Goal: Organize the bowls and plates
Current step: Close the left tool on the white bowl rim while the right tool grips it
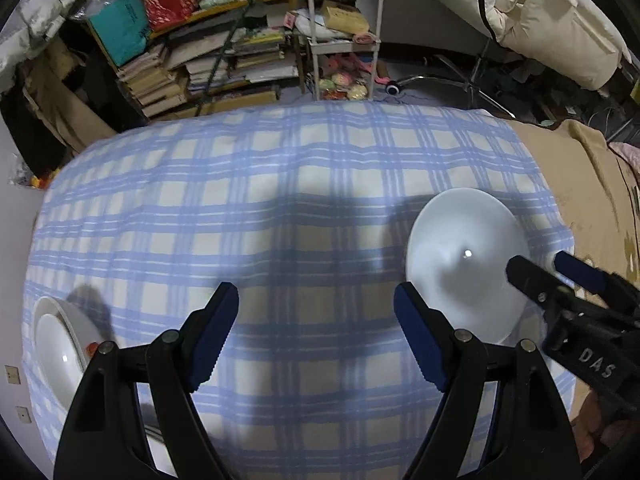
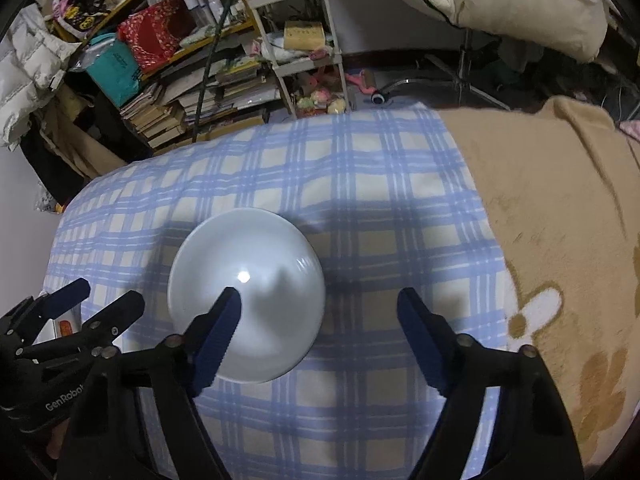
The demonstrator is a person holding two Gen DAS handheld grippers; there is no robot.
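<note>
A white plate point(image 1: 464, 264) lies on the blue checked cloth point(image 1: 280, 200), right of centre in the left wrist view; it also shows in the right wrist view point(image 2: 256, 264). A white bowl point(image 1: 60, 344) sits at the cloth's left edge. My left gripper point(image 1: 316, 328) is open and empty above the cloth between the two dishes. My right gripper point(image 2: 320, 328) is open and empty just above the plate's right part, its left finger point(image 2: 216, 340) over the plate. In the left wrist view the right gripper point(image 1: 544, 270) reaches in from the right over the plate's rim.
A tan blanket point(image 2: 560, 220) covers the surface right of the cloth. Behind stand cluttered shelves with books point(image 1: 192, 68), a white rack point(image 1: 344, 32) and a chair with a cream coat point(image 1: 540, 12). The left gripper point(image 2: 92, 300) shows at the lower left of the right wrist view.
</note>
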